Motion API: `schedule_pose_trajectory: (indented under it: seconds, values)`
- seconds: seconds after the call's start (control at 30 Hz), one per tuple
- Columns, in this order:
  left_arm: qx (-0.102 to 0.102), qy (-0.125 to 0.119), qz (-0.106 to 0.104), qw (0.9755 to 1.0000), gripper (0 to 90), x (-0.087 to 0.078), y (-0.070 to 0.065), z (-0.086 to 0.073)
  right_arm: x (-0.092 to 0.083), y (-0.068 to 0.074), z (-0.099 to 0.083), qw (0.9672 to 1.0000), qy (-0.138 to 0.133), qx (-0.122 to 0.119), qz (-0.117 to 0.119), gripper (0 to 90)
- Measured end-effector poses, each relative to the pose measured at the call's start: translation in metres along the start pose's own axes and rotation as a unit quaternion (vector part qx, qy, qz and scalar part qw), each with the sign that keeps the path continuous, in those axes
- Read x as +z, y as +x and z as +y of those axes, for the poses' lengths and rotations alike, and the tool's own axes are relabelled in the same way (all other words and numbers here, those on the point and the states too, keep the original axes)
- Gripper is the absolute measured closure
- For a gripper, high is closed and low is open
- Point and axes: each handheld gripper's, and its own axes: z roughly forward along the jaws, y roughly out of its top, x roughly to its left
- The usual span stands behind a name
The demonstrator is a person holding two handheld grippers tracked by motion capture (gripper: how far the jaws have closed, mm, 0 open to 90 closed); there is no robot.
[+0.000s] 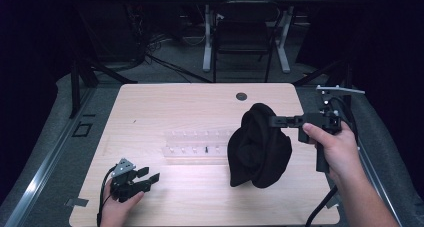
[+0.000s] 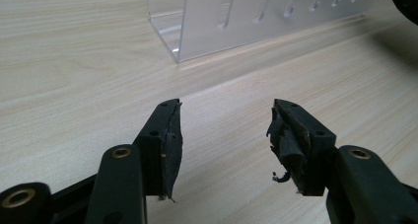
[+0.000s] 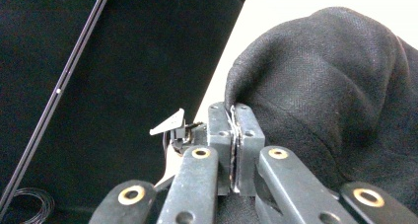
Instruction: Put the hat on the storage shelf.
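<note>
Meanwhile right gripper (image 1: 272,121) jaws pinch black cloth (image 1: 259,147)

High view: fixed above the near edge of the wooden table (image 1: 150,107), facing forward and down, far enough off to take in the whole top and the floor beyond.

Left gripper view: rides low over the table (image 2: 74,61), very near the boards, facing the clear slotted rack (image 2: 236,17); this rack (image 1: 195,144) also appears mid-table in the high view.

Right gripper view: close against the black cloth (image 3: 335,86), facing across the table's edge into darkness; the same cloth (image 1: 257,147) lies right of the rack in the high view.
</note>
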Motion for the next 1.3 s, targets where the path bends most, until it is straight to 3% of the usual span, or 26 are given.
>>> schedule_pose_trajectory:
  seconds: [0.63, 1.3]
  values:
    - [-0.001, -0.002, 0.000, 1.0000, 45.9, 0.000, 0.001, 0.000, 0.009, 0.021, 0.023, 1.0000, -0.006, 0.001, 0.008, 88.5]
    - [-0.004, -0.007, -0.002, 1.0000, 45.8, -0.002, 0.003, 0.000, 0.050, 0.033, 0.052, 0.9998, -0.016, -0.006, 0.007, 88.5]
